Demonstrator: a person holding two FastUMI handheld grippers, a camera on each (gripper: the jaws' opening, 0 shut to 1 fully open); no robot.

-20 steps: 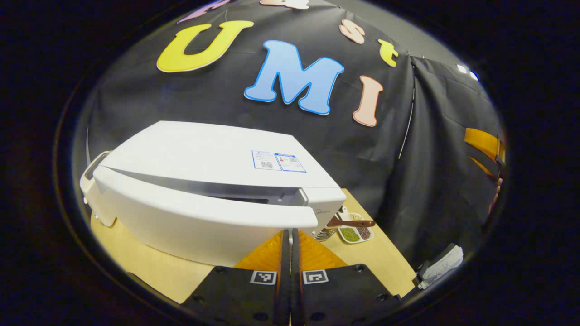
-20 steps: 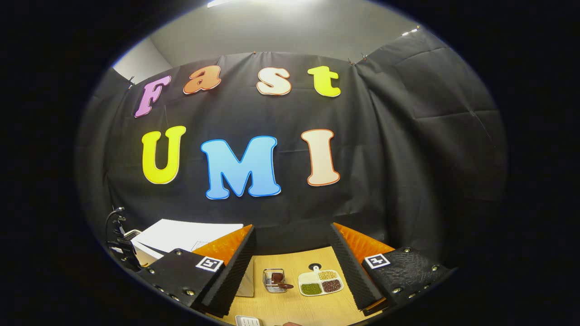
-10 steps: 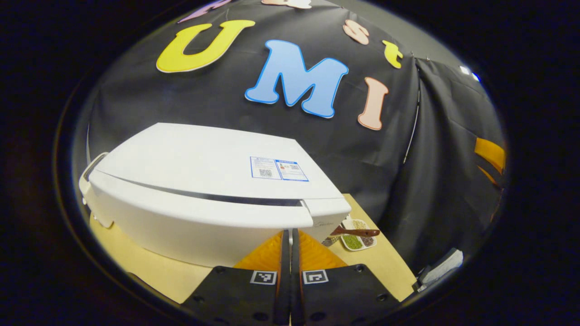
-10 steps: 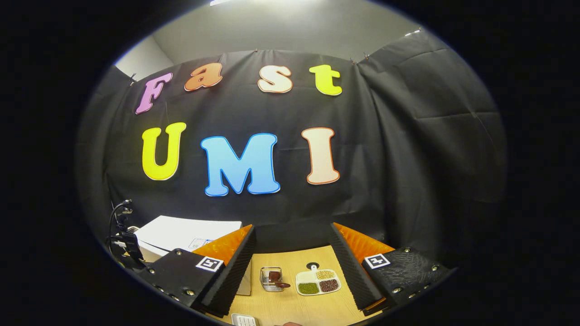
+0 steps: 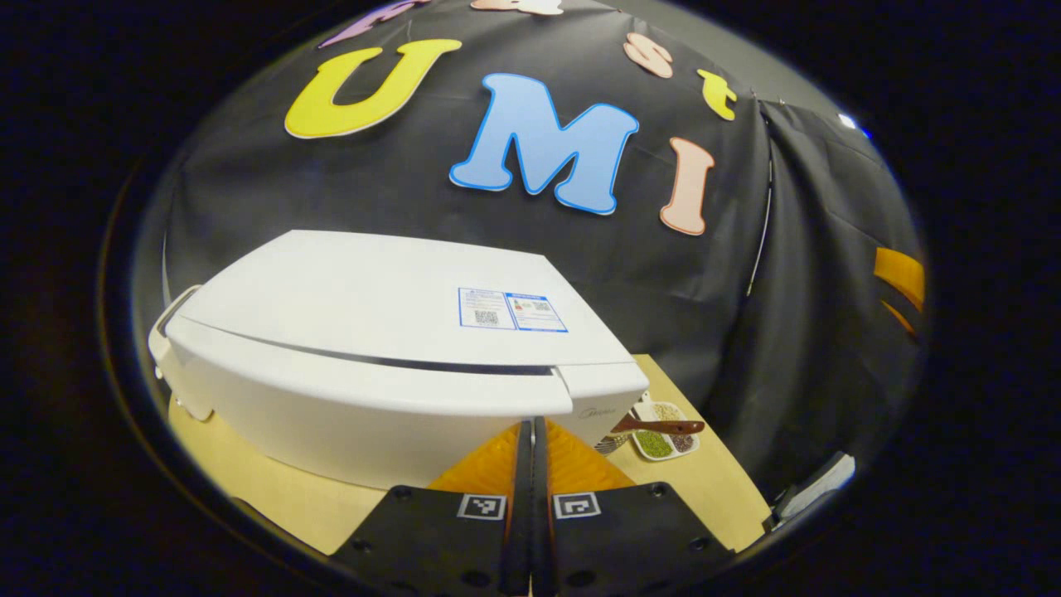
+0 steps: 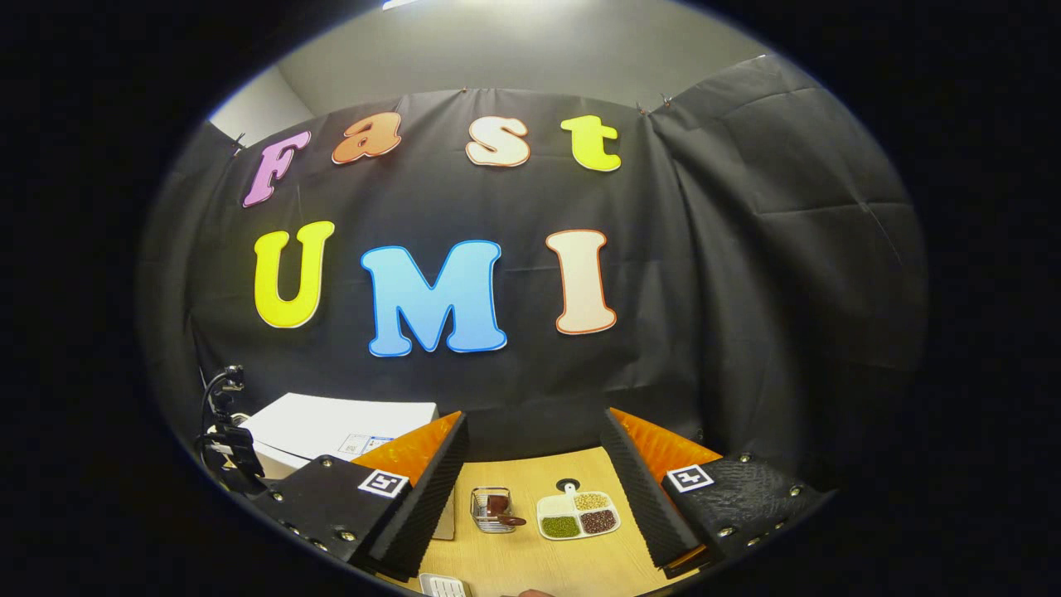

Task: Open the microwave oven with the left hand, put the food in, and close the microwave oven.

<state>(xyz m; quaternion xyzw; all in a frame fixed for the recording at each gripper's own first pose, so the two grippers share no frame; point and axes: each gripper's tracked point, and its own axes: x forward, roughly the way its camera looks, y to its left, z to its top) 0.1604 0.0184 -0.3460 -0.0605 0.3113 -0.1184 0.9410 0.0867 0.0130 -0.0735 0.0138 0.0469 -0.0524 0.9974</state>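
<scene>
Door gap gone: a second ago the white plastic microwave oven [image 5: 373,332] had its door ajar at the handle side, now only a thin dark seam runs along the top edge, so I read the door as pushed shut. My left gripper [image 5: 531,439] has its fingers pressed together with nothing between them, tips right at the door's front face near the control-panel end; whether they touch it I cannot tell. My right gripper [image 6: 535,485] hangs back with its fingers spread wide and empty, looking down the light wooden tabletop [image 6: 580,560]. Between its fingers, toward the tabletop's far edge, sit a small wire basket with a brown piece in it [image 6: 491,507] and a white divided dish of beans [image 6: 578,517]. The food put in is hidden behind the door. I judge the closing step done, task essentially finished; left just needs backing off.
</scene>
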